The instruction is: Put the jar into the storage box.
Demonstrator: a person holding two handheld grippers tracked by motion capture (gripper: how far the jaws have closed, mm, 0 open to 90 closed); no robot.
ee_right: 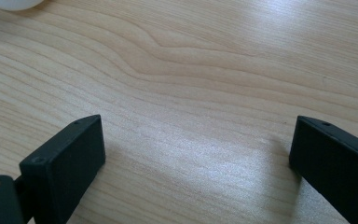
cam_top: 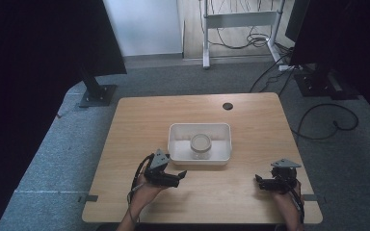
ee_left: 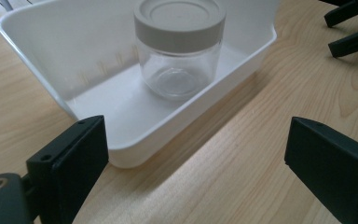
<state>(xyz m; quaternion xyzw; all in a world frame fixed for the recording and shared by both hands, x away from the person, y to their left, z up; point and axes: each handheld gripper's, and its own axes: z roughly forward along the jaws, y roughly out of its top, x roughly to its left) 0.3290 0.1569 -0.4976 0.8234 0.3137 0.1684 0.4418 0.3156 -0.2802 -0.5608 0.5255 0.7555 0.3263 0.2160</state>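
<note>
A clear glass jar [cam_top: 200, 145] with a pale grey lid stands upright inside a white rectangular tray [cam_top: 175, 144] at the middle of the wooden table [cam_top: 139, 120]. My left gripper [cam_top: 179, 177] rests on the table just in front of the tray's near left corner, pointing right, open and holding nothing. In the left gripper view the tray [ee_left: 65, 60] and the jar [ee_left: 179, 46] sit beyond the wide-apart jaws of the left gripper [ee_left: 196, 158]. My right gripper [cam_top: 259, 181] lies near the table's front right, open over bare wood. Its jaws stand wide apart in the right gripper view [ee_right: 198, 154].
A round cable hole [cam_top: 228, 106] sits near the table's far edge. Dark monitor stands [cam_top: 96, 91] and cables [cam_top: 327, 120] lie on the carpet around the table. The right gripper [ee_left: 349, 32] appears far off in the left gripper view. The tray's corner [ee_right: 9, 3] shows at the top left.
</note>
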